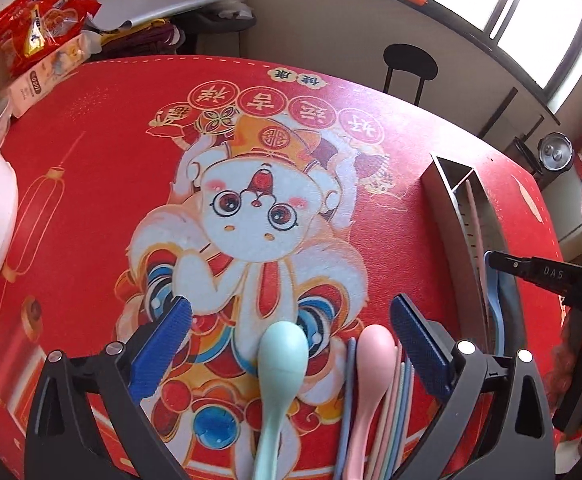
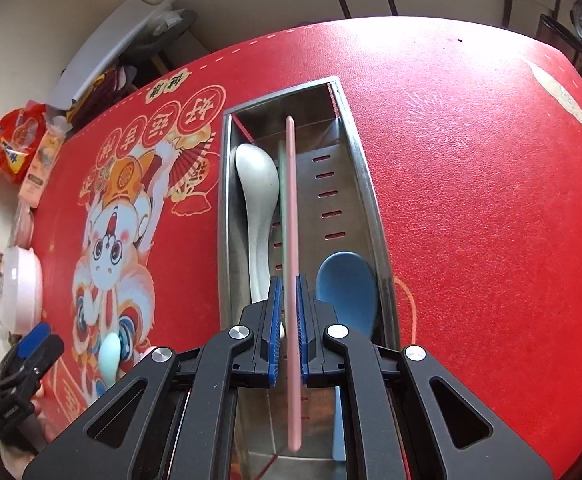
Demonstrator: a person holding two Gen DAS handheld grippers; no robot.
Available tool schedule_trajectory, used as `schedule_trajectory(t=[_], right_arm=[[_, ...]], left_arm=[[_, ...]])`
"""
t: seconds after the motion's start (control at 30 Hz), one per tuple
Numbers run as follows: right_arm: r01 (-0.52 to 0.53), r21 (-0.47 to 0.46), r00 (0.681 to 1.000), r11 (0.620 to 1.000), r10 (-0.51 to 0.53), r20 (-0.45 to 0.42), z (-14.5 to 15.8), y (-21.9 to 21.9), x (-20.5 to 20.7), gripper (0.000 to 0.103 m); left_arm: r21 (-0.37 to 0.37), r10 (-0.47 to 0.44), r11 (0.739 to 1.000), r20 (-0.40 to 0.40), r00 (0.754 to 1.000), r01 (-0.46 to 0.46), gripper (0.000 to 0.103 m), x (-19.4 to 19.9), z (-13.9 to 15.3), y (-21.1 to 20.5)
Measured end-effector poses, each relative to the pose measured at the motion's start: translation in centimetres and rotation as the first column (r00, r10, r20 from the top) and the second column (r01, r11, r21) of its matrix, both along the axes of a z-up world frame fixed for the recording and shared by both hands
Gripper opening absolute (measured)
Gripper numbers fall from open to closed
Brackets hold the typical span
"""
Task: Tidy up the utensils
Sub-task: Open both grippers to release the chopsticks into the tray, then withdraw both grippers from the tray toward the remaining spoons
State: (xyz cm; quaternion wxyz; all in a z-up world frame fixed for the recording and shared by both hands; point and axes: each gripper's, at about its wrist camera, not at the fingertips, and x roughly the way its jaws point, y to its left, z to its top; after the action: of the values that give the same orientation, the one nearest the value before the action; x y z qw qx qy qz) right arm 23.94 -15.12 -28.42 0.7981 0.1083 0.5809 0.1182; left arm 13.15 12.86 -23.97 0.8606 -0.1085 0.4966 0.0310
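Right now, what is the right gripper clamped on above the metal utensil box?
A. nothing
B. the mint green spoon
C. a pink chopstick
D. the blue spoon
C: in the right wrist view the right gripper is shut on a thin pink chopstick over the metal utensil box, while the blue spoon lies inside the box and the mint green spoon rests on the mat.

A metal tray (image 2: 365, 184) lies on the table mat (image 2: 471, 200), right of the printed figure (image 2: 111, 248). Inside it, one spoon (image 2: 257, 200) lies along the left wall, another spoon (image 2: 347, 292) at the right near end. Two loose spoons (image 1: 283, 360) lie side by side on the mat's near edge, chopsticks (image 1: 401, 392) just beside them.
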Motion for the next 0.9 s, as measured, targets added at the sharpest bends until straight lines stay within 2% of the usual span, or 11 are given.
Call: schedule_trajectory(t=[0.13, 0.3, 0.43, 0.47, 0.5, 0.53, 0.57, 0.67, 0.7, 0.77, 0.9], right_arm=[[0.007, -0.039, 1.000, 0.999, -0.006, 0.021, 1.0, 0.0, -0.5, 0.008], [0.016, -0.144, 0.996, 0.989, -0.004, 0.085, 3.1, -0.3, -2.5, 0.009], [0.038, -0.161, 0.993, 0.986, -0.019, 0.116, 4.5, -1.1, -4.7, 0.010], [0.041, -0.158, 0.992, 0.987, -0.022, 0.122, 4.8, -1.2, -5.3, 0.020], [0.047, -0.157, 0.991, 0.986, -0.027, 0.128, 5.0, -1.3, -5.9, 0.046], [0.060, -0.154, 0.989, 0.986, -0.037, 0.146, 5.5, -1.5, -6.7, 0.059], [0.070, -0.149, 0.984, 0.986, -0.044, 0.172, 5.9, -1.6, -7.5, 0.064], [0.064, -0.175, 0.979, 0.983, -0.029, 0.200, 6.6, -1.2, -9.6, 0.064], [0.066, -0.181, 0.979, 0.981, -0.029, 0.201, 6.7, -1.1, -10.2, 0.068], [0.060, -0.182, 0.980, 0.981, -0.024, 0.197, 6.6, -0.9, -11.3, 0.072], [0.062, -0.203, 0.983, 0.977, -0.024, 0.184, 6.1, -0.6, -13.7, 0.073]], left_arm=[[0.015, -0.015, 1.000, 0.024, 1.000, 0.014, 0.097, -1.0, 0.6, 0.6], [0.035, -0.046, 0.998, 0.058, 0.997, 0.044, 0.097, -2.4, 1.8, 0.8], [0.048, -0.053, 0.998, 0.076, 0.996, 0.049, 0.097, -3.8, 2.3, 1.1], [0.047, -0.052, 0.998, 0.083, 0.995, 0.048, 0.097, -4.2, 2.4, 1.2], [0.050, -0.049, 0.998, 0.087, 0.995, 0.044, 0.097, -4.6, 2.4, 1.3], [0.052, -0.047, 0.998, 0.088, 0.995, 0.042, 0.097, -4.9, 2.4, 1.3], [0.056, -0.044, 0.998, 0.087, 0.995, 0.039, 0.097, -5.3, 2.4, 1.4], [0.066, -0.037, 0.997, 0.095, 0.995, 0.031, 0.097, -6.3, 2.4, 1.5], [0.060, -0.040, 0.998, 0.106, 0.994, 0.033, 0.097, -6.7, 2.5, 1.6], [0.067, -0.036, 0.997, 0.122, 0.992, 0.028, 0.097, -7.4, 2.8, 1.6], [0.094, -0.045, 0.995, 0.123, 0.991, 0.034, 0.097, -8.3, 2.8, 1.6]])
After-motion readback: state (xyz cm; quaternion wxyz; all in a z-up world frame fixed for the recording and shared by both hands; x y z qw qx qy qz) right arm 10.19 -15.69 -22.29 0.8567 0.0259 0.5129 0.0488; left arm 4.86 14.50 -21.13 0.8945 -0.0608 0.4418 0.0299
